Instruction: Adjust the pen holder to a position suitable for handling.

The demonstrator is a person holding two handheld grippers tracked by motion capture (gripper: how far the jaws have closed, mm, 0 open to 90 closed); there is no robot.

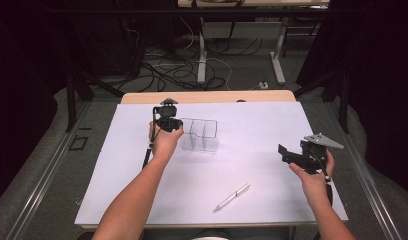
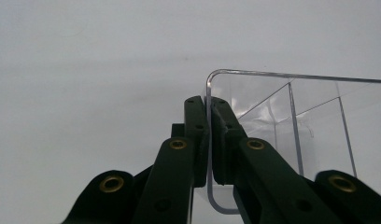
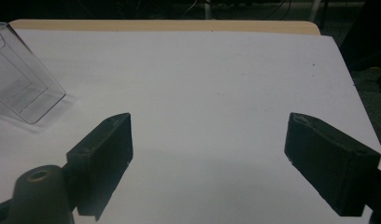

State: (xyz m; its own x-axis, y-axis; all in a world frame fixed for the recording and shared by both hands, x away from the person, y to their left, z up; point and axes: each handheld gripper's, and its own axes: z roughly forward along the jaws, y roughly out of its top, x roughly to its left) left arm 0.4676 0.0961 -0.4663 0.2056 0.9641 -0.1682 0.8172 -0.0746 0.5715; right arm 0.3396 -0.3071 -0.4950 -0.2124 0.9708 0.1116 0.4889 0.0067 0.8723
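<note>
A clear plastic organiser box (image 1: pixel 201 136) with inner dividers stands on the white sheet left of centre. My left gripper (image 1: pixel 178 127) is at its left end, shut on the box's thin end wall; in the left gripper view the two black jaws (image 2: pixel 208 106) pinch the wall's edge from both sides, with the box (image 2: pixel 282 109) stretching off to the right. My right gripper (image 1: pixel 283 154) is held at the right side of the sheet, open with nothing between its fingers (image 3: pixel 209 123). The box (image 3: pixel 21 88) sits far off at the left edge of the right gripper view, looking tilted there.
A silver pen (image 1: pixel 233 195) lies on the white sheet (image 1: pixel 257 125) near the front, between my hands. A wooden table edge (image 1: pixel 207 96) runs along the back. Beyond it stand desk legs and cables on the floor.
</note>
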